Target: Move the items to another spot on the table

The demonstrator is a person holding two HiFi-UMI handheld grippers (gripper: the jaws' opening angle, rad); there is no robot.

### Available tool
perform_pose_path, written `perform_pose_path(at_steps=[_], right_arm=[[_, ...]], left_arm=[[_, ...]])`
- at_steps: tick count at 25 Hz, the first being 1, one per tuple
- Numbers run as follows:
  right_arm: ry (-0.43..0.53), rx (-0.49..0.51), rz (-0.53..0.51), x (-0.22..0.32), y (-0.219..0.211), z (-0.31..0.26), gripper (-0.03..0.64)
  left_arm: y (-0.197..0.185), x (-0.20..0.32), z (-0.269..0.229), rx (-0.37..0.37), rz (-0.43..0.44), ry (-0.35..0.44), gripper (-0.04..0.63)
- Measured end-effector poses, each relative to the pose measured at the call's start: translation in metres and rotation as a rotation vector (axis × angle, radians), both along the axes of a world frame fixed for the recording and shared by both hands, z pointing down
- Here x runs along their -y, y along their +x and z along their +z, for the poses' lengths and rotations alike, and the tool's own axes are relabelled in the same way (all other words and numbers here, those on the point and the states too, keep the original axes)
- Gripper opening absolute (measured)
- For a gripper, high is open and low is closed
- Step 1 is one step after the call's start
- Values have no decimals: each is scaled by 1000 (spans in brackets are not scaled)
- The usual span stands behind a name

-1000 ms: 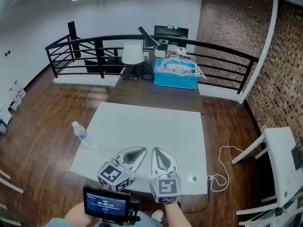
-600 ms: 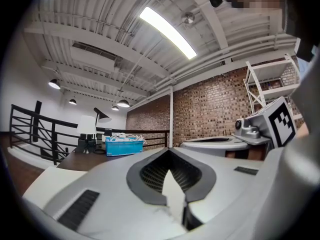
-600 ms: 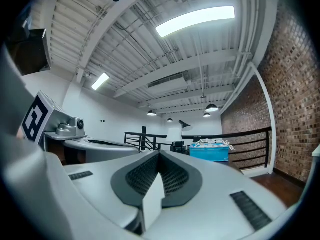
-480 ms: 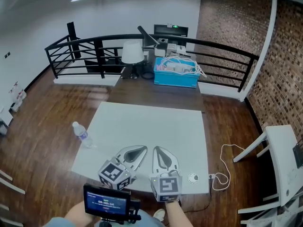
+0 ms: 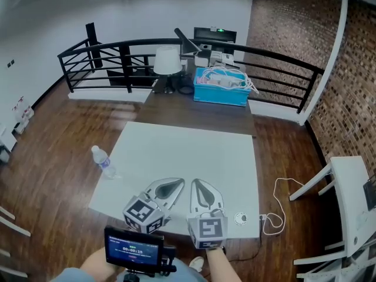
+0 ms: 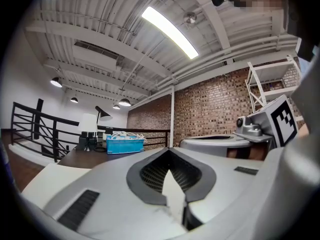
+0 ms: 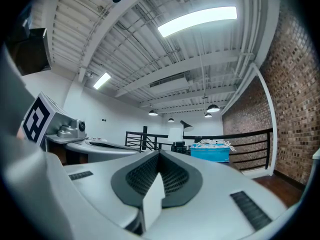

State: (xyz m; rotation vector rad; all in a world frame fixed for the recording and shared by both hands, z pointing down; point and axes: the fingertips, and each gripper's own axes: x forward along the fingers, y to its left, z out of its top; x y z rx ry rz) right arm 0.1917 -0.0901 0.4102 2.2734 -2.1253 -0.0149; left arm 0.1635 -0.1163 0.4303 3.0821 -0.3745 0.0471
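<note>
While we look down from the head, we list this:
Bottle (image 5: 104, 163): upright at the left edge of the white table (image 5: 194, 157), well apart from both grippers.
Left gripper (image 5: 178, 184): low over the near edge of the table, empty.
Right gripper (image 5: 197, 184): just beside it, near a small round white thing (image 5: 239, 218).
Left gripper view, jaws: pressed together, nothing between them; a blue box (image 6: 121, 144) far behind.
Right gripper view, jaws: pressed together, nothing between them; the same blue box ahead.

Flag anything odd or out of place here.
A water bottle stands right at the white table's left edge; whether on it I cannot tell. A white cable lies looped on the floor by its near right corner.
</note>
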Motion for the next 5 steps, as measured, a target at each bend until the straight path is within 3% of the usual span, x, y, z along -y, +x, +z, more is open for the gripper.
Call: perform_pose_path(at_steps=[5], right_arm=[[-4, 7, 0, -2, -2, 1, 2]], left_arm=[[1, -17, -9, 21, 35, -50, 11]])
